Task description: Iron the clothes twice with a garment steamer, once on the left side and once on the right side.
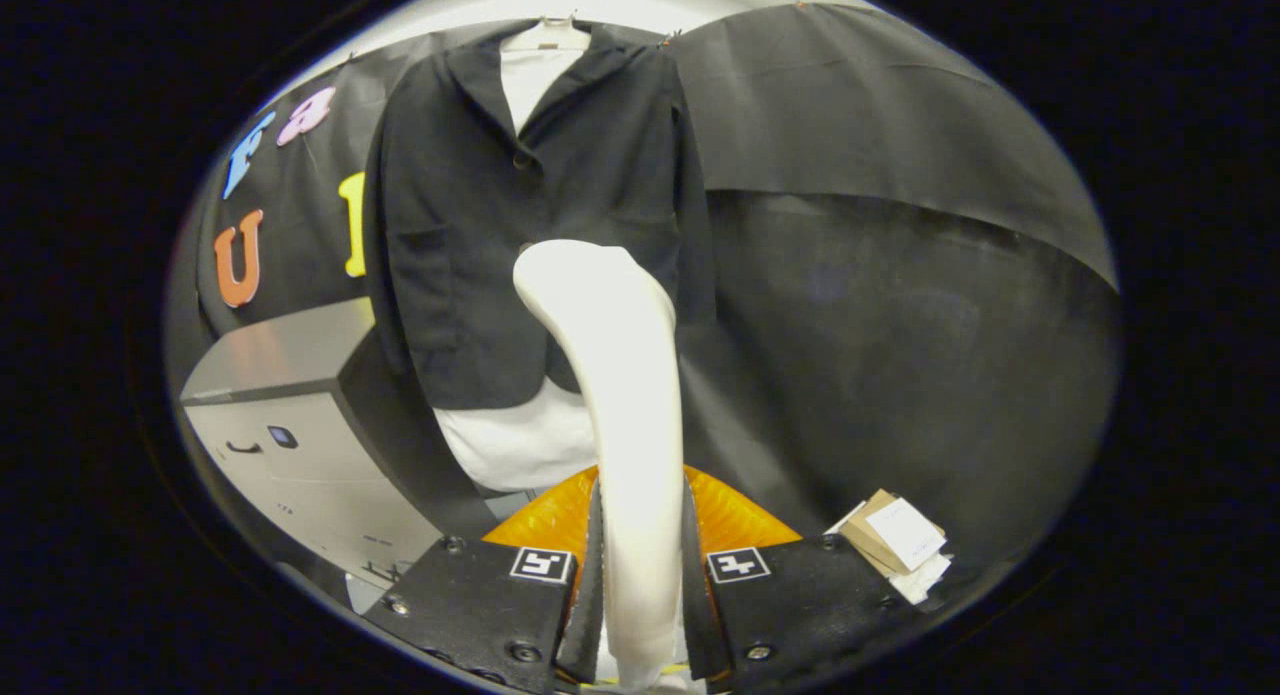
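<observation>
At the bottom centre of the frame the gripper (640, 565) is clamped on the steamer (625, 425), both fingers pressing its handle. The steamer stands upright, its head bent toward the jacket (470, 225) hanging beyond in the upper centre. The head seems short of the cloth, low on the front, though depth is unclear.

Gripper (640, 575) held level and pointed forward, fingers (585, 575) reaching ahead side by side. Closed firmly on the handle of the garment steamer (620, 375), one finger pressing on each side of it. Narrow gap between the fingers, filled fully by the handle. Steamer standing upright in the grasp, rising straight out from between the fingertips.
</observation>
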`<state>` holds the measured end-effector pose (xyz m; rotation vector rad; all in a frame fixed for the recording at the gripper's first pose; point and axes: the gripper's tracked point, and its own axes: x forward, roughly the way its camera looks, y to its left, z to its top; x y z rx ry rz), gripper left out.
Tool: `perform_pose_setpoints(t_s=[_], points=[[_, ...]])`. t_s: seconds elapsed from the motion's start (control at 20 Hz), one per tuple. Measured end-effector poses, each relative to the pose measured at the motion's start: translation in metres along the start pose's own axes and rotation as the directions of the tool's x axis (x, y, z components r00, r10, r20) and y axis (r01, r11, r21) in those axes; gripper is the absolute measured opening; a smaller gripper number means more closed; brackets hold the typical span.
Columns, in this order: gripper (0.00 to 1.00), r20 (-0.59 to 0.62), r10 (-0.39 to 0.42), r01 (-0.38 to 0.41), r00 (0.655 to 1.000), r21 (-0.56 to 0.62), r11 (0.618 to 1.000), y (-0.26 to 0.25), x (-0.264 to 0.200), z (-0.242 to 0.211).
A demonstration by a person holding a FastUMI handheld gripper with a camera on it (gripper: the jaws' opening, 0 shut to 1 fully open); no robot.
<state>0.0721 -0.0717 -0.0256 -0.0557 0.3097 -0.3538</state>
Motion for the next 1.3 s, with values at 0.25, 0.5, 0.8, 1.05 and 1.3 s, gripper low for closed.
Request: perform_pose_setpoints(t_s=[0.25, 0.5, 0.8, 1.05, 1.3], points=[[0.36, 0.074, 0.099, -0.098, 0.992, -0.012, 0.995, -0.02, -0.031, 0.02], [0.36, 0.123, 0.16, -0.16, 0.979, -0.009, 0.987, -0.079, -0.072, 0.025], [0.36, 0.164, 0.24, -0.241, 0.957, -0.017, 0.97, -0.119, -0.118, 0.024], [0.36, 0.198, 0.261, -0.27, 0.945, 0.019, 0.963, -0.135, -0.144, 0.029], [0.36, 0.256, 0.252, -0.271, 0.933, 0.041, 0.962, -0.131, -0.182, 0.035]])
